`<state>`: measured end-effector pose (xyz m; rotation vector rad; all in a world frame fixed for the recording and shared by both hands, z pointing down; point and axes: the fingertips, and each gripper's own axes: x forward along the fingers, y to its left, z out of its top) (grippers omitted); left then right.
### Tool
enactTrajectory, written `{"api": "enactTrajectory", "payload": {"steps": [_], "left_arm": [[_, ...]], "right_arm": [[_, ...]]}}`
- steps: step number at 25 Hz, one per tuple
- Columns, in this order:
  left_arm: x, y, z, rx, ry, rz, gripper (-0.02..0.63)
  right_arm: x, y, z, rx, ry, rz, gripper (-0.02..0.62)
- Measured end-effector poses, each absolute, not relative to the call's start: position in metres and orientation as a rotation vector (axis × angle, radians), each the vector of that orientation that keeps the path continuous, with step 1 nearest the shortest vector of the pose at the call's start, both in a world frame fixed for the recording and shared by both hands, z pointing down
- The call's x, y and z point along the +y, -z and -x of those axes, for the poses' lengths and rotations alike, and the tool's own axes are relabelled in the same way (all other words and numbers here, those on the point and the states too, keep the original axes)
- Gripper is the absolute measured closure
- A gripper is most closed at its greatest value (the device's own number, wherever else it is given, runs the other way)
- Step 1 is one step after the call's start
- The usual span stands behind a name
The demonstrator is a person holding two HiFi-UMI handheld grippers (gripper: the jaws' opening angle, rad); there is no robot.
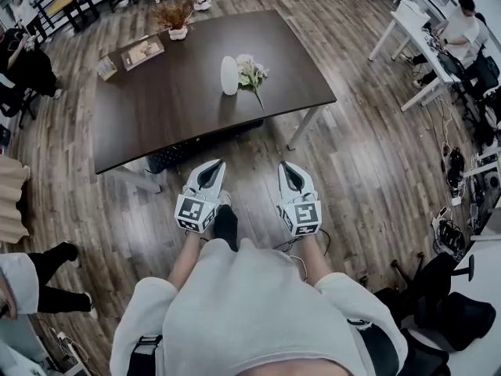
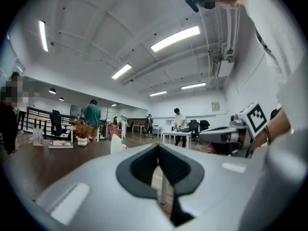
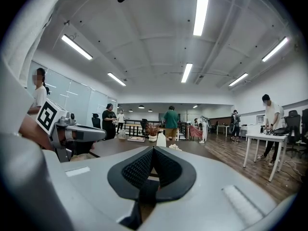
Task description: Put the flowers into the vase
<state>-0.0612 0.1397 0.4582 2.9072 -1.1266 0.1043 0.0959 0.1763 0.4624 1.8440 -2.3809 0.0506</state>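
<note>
A white vase (image 1: 229, 75) stands near the middle of the dark table (image 1: 156, 124). A bunch of white flowers (image 1: 251, 73) with green stems lies on the table just right of it. Both grippers are held side by side over the floor, short of the table's near edge, pointing toward it. My left gripper (image 1: 213, 166) is shut and empty, and so is my right gripper (image 1: 288, 168). The left gripper view shows the vase (image 2: 115, 143) far ahead beyond the closed jaws. In the right gripper view, the vase (image 3: 161, 140) and flowers (image 3: 174, 147) sit past the jaw tips.
A potted dried plant (image 1: 174, 18), a flat tray (image 1: 143, 52) and a small stand (image 1: 106, 67) sit on the table's far left. White desks with a seated person (image 1: 462, 23) are at the right. Cables (image 1: 454, 171) lie on the floor; another person (image 1: 35, 276) stands at the left.
</note>
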Motion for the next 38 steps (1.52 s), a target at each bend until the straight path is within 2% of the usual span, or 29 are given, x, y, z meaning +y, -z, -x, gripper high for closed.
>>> {"api": "enactTrajectory", "payload": {"steps": [21,38], "left_arm": [[-0.124,-0.425,0.089,-1.043,-0.057,-2.96,0.597],[-0.179,-0.433,0.078,-1.029,-0.089,-2.942,0.597]], "right_arm": [[-0.084,-0.429,-0.081,-2.276,-0.03,-1.969,0.597],[-0.14,-0.428,-0.099,-2.287,-0.081,-2.006,0.597]]}}
